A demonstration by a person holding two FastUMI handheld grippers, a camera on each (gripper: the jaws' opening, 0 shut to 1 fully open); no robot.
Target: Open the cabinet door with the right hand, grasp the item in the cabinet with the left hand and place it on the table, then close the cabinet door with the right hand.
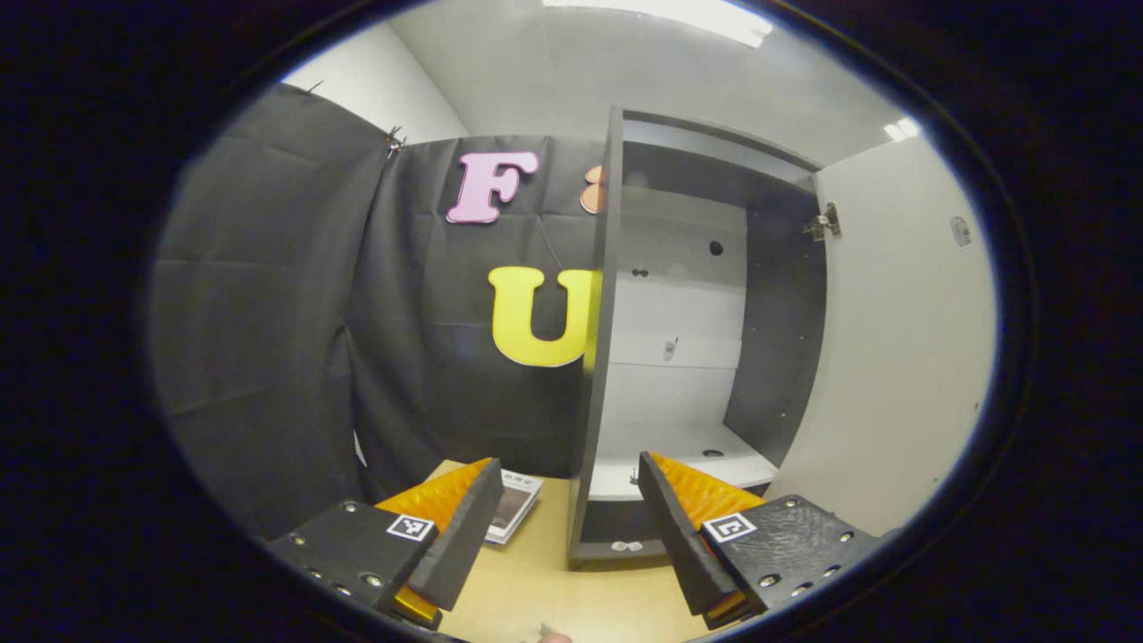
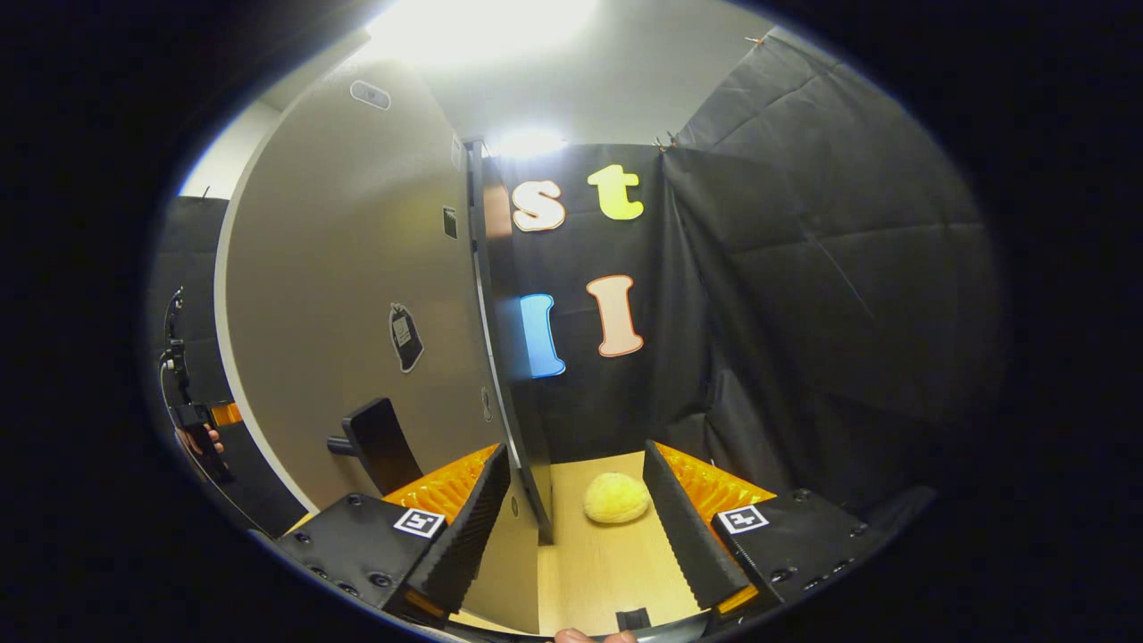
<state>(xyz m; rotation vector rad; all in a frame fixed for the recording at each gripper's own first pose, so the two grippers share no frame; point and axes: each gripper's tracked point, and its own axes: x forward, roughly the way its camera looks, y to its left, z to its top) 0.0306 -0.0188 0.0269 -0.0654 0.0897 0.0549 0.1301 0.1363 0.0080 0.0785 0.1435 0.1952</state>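
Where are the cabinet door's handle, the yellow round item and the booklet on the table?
handle (image 2: 379, 444): right gripper view, on its dark grip.
yellow item (image 2: 616, 497): right gripper view, on its top middle.
booklet (image 1: 516, 505): left gripper view, on its cover.

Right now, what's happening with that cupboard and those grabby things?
A person holds a hand-held gripper in each hand. The cabinet door stands open, and the shelves seen in the cabinet look bare. The left hand-held gripper is open and holds nothing. The right hand-held gripper is open by the door's edge. A round yellow item lies on the table.
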